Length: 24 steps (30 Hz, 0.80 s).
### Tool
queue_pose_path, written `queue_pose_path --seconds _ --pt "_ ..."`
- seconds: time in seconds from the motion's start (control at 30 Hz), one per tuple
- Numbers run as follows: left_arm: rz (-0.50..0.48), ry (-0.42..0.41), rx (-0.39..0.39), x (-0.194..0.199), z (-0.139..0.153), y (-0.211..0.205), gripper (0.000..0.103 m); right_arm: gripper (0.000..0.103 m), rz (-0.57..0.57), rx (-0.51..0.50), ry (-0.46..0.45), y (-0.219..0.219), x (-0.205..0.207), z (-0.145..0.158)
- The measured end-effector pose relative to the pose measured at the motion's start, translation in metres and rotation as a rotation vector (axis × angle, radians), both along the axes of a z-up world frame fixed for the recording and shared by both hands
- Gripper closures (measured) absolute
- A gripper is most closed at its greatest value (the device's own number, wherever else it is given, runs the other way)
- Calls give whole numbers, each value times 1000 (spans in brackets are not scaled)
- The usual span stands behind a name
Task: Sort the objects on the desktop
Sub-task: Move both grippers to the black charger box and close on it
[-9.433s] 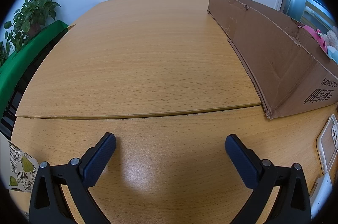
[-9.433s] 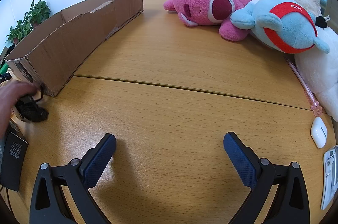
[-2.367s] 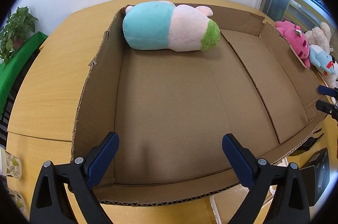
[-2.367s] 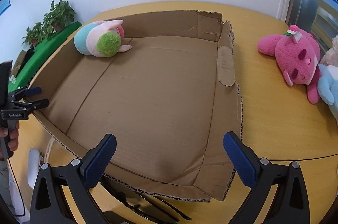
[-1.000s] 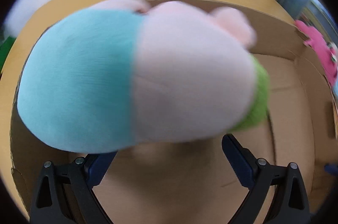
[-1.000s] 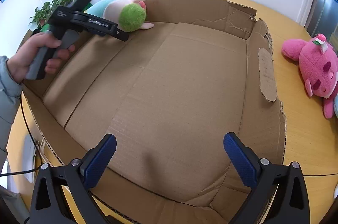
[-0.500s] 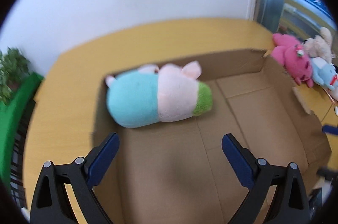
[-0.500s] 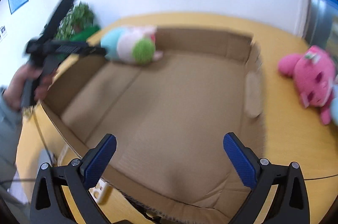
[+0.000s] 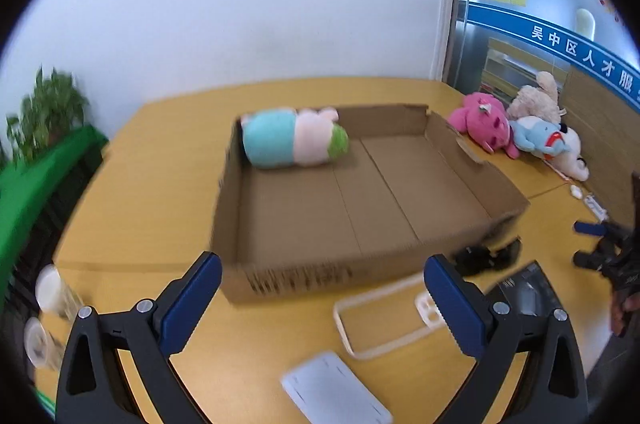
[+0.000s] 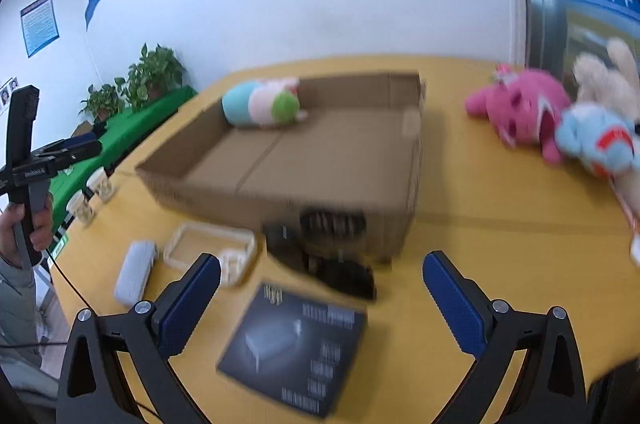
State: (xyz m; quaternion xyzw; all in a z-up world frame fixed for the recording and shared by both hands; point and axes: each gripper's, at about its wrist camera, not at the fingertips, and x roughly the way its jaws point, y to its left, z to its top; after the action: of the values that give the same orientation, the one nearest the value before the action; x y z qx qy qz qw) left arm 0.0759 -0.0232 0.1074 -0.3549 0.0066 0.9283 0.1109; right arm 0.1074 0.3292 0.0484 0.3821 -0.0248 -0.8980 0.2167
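Both grippers, left (image 9: 320, 298) and right (image 10: 320, 298), were held wide apart and empty above the table (image 9: 160, 184). Ahead lay the cardboard box (image 9: 360, 208), with a blue-pink plush (image 9: 294, 142) in its far left corner. Pink and blue plushes (image 10: 552, 120) lay on the table right of the box.

one cardboard box (image 9: 360, 208); one plush toy (image 9: 294, 143) inside; three plush toys (image 9: 520, 136) outside; one black booklet (image 10: 296, 348); two paper cups (image 9: 52, 316).

Matt corrugated cardboard box (image 9: 344, 276), fuzzy cloth plush (image 9: 294, 143), smooth wood table (image 9: 156, 176)
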Motion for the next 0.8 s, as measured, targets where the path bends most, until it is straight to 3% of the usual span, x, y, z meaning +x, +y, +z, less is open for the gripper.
queue_pose_path --seconds 0.13,0.37,0.47,0.53,0.63,0.8 --pt "-108 -107 137 24 -31 21 1 0 11 -8 -98 11 23 -36" --pt "-236 -205 212 37 -74 84 1 0 42 0 -174 -19 29 -85" --pt "-267 -257 221 34 -92 100 1 0 139 -14 -178 -42 39 -85" --pt "-275 -282 229 31 -103 106 1 0 208 16 -128 -54 55 -78" --pt "-315 -324 274 20 -119 114 1 0 164 87 -95 -53 60 -76" --pt "-396 -429 331 -8 -146 142 3 0 136 -3 -179 -53 45 -90"
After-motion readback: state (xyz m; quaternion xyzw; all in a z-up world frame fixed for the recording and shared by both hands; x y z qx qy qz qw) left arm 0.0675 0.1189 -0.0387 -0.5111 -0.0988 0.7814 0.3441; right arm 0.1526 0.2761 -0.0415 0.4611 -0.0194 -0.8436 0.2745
